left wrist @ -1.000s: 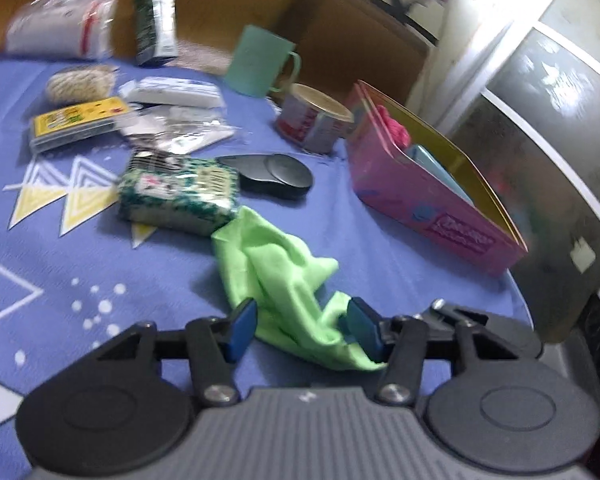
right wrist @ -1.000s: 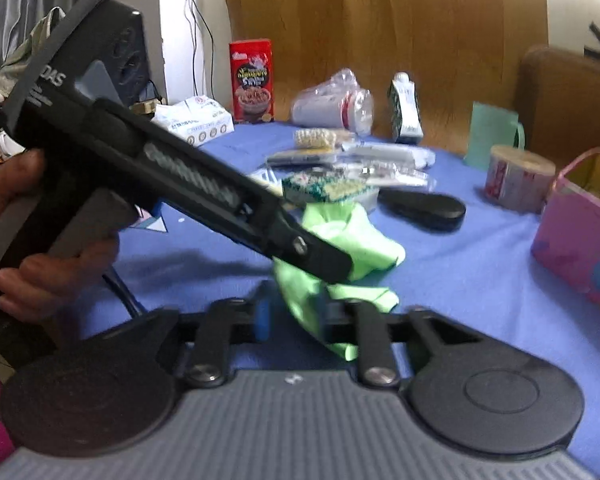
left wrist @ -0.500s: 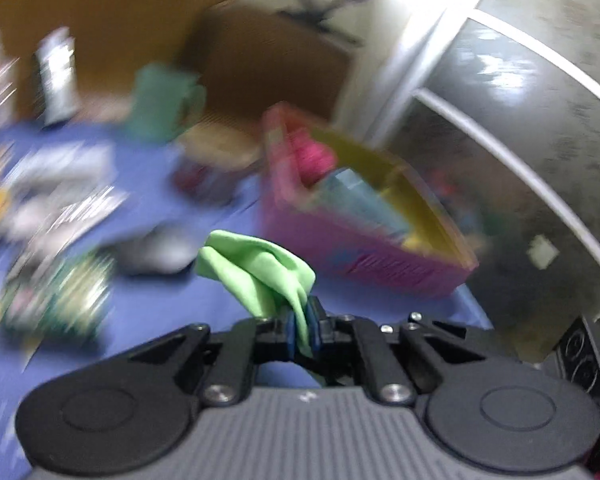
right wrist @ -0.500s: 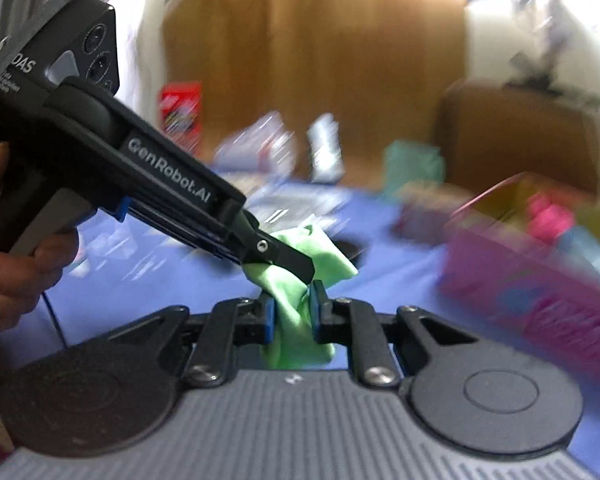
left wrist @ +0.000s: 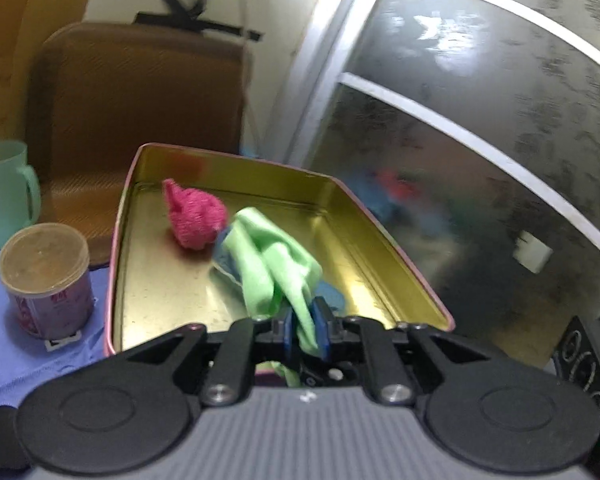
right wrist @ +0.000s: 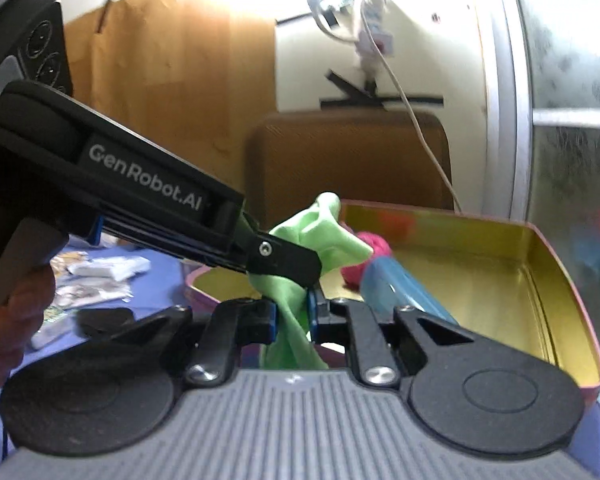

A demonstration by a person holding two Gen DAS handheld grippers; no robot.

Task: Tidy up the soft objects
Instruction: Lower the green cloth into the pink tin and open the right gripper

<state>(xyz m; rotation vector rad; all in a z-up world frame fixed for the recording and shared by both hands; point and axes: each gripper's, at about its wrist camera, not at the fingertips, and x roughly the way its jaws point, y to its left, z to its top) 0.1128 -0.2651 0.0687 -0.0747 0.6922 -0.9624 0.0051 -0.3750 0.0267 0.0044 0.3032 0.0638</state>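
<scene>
Over the open tin (left wrist: 352, 216), both the left gripper (left wrist: 302, 330) and right gripper (right wrist: 292, 316) clamp the green cloth (left wrist: 272, 264). Next, probably lowering it beside the pink ball (left wrist: 194, 216) and letting go.

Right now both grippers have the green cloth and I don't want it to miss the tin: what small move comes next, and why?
Probably lower it a little, then let go. The left gripper and right gripper both pinch the green cloth, already over the tin beside the pink piece.
</scene>
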